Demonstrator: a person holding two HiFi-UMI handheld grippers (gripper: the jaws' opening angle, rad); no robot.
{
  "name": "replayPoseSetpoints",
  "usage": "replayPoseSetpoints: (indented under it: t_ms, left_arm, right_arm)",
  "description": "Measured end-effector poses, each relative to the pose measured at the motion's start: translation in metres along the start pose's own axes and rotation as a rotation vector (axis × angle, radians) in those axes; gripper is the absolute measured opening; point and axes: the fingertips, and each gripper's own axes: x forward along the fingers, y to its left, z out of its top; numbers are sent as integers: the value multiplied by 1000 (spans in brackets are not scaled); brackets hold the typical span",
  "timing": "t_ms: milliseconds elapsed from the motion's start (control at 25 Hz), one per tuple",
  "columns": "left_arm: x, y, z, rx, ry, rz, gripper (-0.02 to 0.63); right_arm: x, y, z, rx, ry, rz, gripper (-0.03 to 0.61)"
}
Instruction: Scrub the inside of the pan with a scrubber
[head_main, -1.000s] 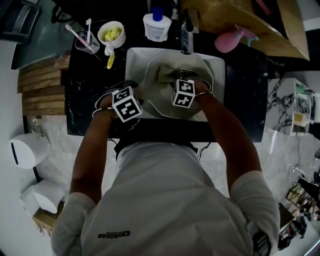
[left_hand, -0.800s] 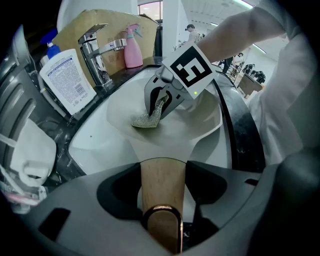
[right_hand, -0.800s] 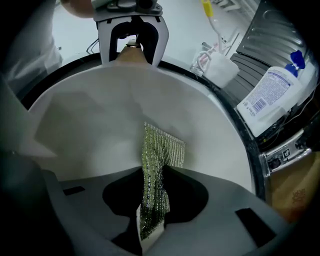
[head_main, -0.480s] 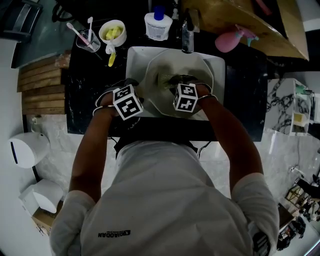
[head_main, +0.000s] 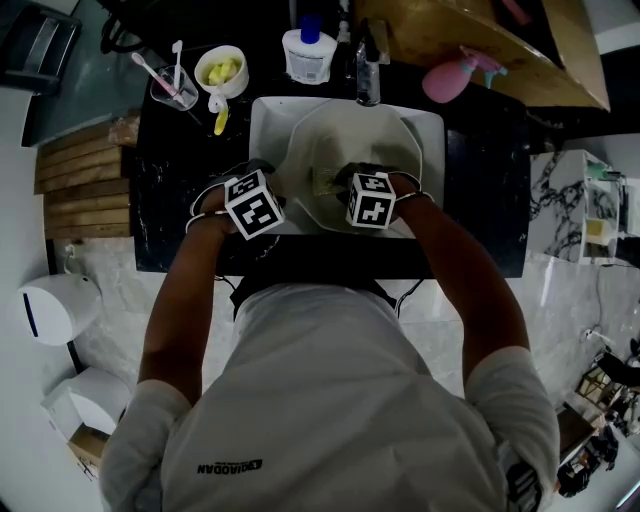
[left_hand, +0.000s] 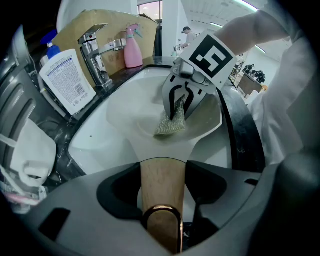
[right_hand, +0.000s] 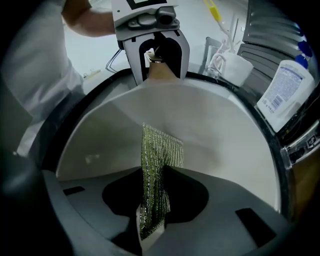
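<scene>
While left gripper (left_hand: 162, 192) clamps the pan handle (left_hand: 163, 172), right gripper (right_hand: 150, 220) pinches the scrubber (right_hand: 160, 150).

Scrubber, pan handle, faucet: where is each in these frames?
scrubber (right_hand: 161, 150): right gripper view, on the mesh just beyond the jaws.
pan handle (left_hand: 162, 182): left gripper view, on the wooden shaft between the jaws.
faucet (left_hand: 95, 60): left gripper view, on its upright body.

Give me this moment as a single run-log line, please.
left tongs: shut on pan handle | right tongs: shut on scrubber | scrubber: against pan interior | pan: over sink
</scene>
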Motion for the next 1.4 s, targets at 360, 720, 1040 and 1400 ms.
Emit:
replayPoseSetpoints:
  t_ms: [360, 720, 1040, 1400]
  left_arm:
    - [0, 1, 0, -2, 2, -2, 276]
    - [0, 0, -1, -3, 2, 1, 276]
    - [0, 0, -2, -8, 7, -3, 276]
    - [-1, 0, 0, -8, 3, 1, 276]
  right_arm:
    - [-8, 33, 8, 133, -76, 209, 114]
    - [-29, 27, -7, 264, -115, 248, 95]
    - [-54, -36, -30, 178, -63, -104, 95]
    - [-56, -77, -44, 120, -13, -266, 95]
